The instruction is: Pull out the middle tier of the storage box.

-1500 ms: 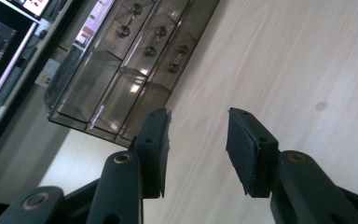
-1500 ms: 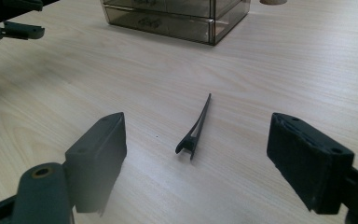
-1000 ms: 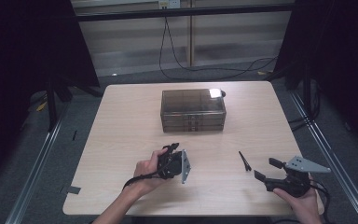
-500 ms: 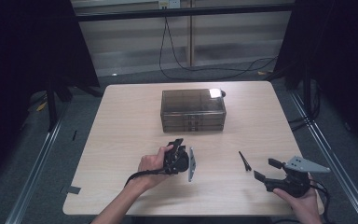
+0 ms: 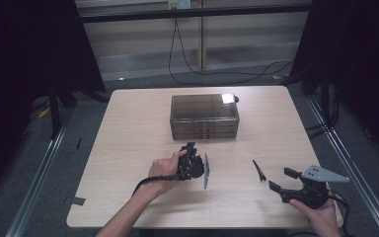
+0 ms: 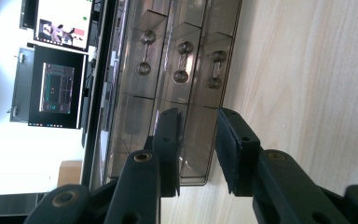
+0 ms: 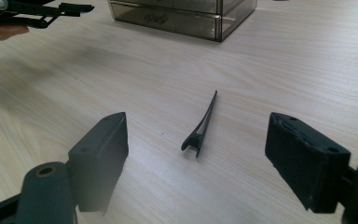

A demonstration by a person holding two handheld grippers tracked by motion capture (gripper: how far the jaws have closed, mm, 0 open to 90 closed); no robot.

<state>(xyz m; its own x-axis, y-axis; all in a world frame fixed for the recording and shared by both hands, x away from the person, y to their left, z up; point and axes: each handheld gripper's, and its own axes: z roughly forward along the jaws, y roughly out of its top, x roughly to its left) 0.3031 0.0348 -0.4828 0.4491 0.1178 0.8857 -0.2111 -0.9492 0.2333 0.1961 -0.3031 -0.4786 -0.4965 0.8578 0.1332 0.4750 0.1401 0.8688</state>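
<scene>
Smoked-plastic drawer box [image 5: 204, 116] is seen at the surface [image 5: 128, 128] centre in the high view; the left gripper [image 5: 191, 159] is held at its 6 o'clock, the black clip [image 5: 259, 170] at 4 o'clock, the right gripper [image 5: 282, 180] just beyond. Left gripper view: fingers [image 6: 168, 149] narrowly parted, nothing held, drawer box ahead. Right gripper view: fingers [image 7: 100, 156] spread wide, the clip [image 7: 200, 126] lying between at 12 o'clock.

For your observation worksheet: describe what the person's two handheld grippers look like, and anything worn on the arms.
Both the left gripper and right gripper are black, each with two blocky jaws on bolted link arms. Each carries a grey three-cornered plate and trails a black cable. The forearms are bare, no sleeves showing.
</scene>
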